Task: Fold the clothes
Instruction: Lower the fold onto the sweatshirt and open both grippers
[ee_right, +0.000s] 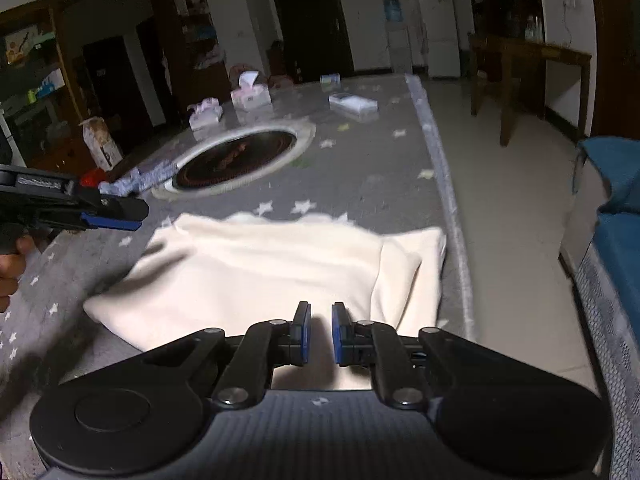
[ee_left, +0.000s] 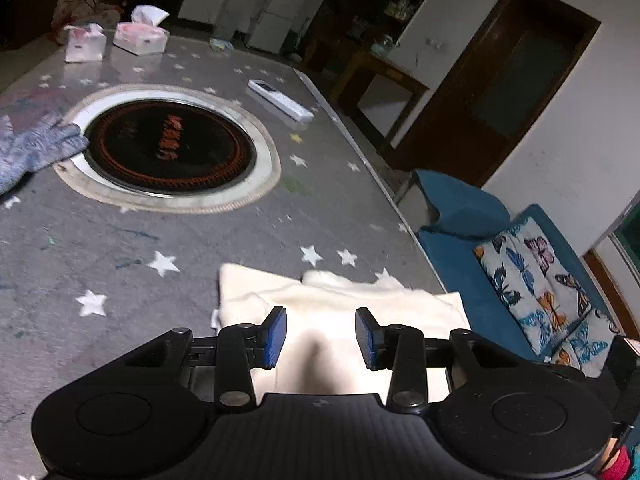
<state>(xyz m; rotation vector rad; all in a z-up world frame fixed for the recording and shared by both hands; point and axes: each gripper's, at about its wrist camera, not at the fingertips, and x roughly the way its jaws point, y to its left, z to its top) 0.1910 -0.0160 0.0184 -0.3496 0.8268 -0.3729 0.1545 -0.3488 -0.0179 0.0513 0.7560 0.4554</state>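
Observation:
A cream garment (ee_left: 340,304) lies folded flat on the grey star-patterned table cover (ee_left: 120,240), near the table's right edge. My left gripper (ee_left: 321,336) hovers over its near part, open, with nothing between the blue pads. In the right wrist view the same cream garment (ee_right: 260,272) spreads out in front of my right gripper (ee_right: 321,332). Its pads stand a narrow gap apart above the cloth's near edge and hold nothing. The left gripper (ee_right: 136,214) shows side-on at the left, above the garment's far left corner, held by a hand (ee_right: 12,264).
A round black hotplate (ee_left: 168,148) is set into the table (ee_right: 360,168). A blue knitted garment (ee_left: 32,148) lies at its left. Tissue packs (ee_left: 140,36) and a white remote (ee_left: 280,100) sit further back. A blue sofa (ee_left: 460,208) with a butterfly cushion (ee_left: 540,280) stands beyond the right edge.

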